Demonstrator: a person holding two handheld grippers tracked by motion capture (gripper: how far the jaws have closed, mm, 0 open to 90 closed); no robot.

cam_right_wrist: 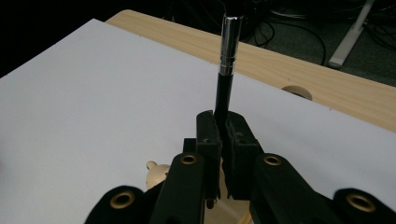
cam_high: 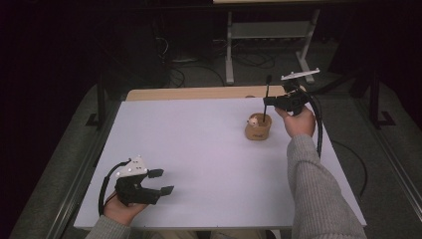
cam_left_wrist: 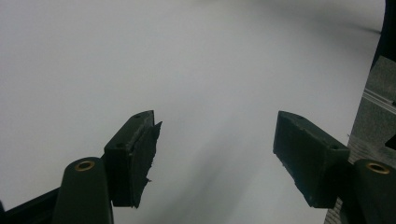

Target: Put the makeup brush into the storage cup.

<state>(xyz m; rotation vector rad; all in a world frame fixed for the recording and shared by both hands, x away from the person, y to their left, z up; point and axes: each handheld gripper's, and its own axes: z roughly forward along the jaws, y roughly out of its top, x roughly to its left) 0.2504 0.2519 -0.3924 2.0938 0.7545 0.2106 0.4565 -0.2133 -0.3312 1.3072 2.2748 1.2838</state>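
High view: a white board (cam_high: pixel 209 159) covers most of a wooden table (cam_high: pixel 199 93), whose bare edge shows along the far side. At about two o'clock on the board stands a small wooden holder (cam_high: pixel 258 127); something pale sits at its rim, too small to identify. The right gripper (cam_high: pixel 269 101) is just above the holder, its jaws closed on a thin black brush (cam_high: pixel 266 97) that stands nearly upright with its lower end in or just over the holder; which, I cannot tell. The brush's top is dark and blurs into the floor behind. At seven o'clock the left gripper (cam_high: pixel 161 181) rests low by the near edge, jaws spread apart and holding nothing.

Left gripper view: the two black jaws stand wide apart over bare white board (cam_left_wrist: pixel 187 70). The left pad (cam_left_wrist: pixel 140 158) has a ragged, torn edge.

Right gripper view: the jaws clamp the brush (cam_right_wrist: pixel 223 93) by its black handle, below a silver ferrule whose upper end is cut off at twelve o'clock. The holder (cam_right_wrist: pixel 156 175) is mostly hidden beneath the jaws.
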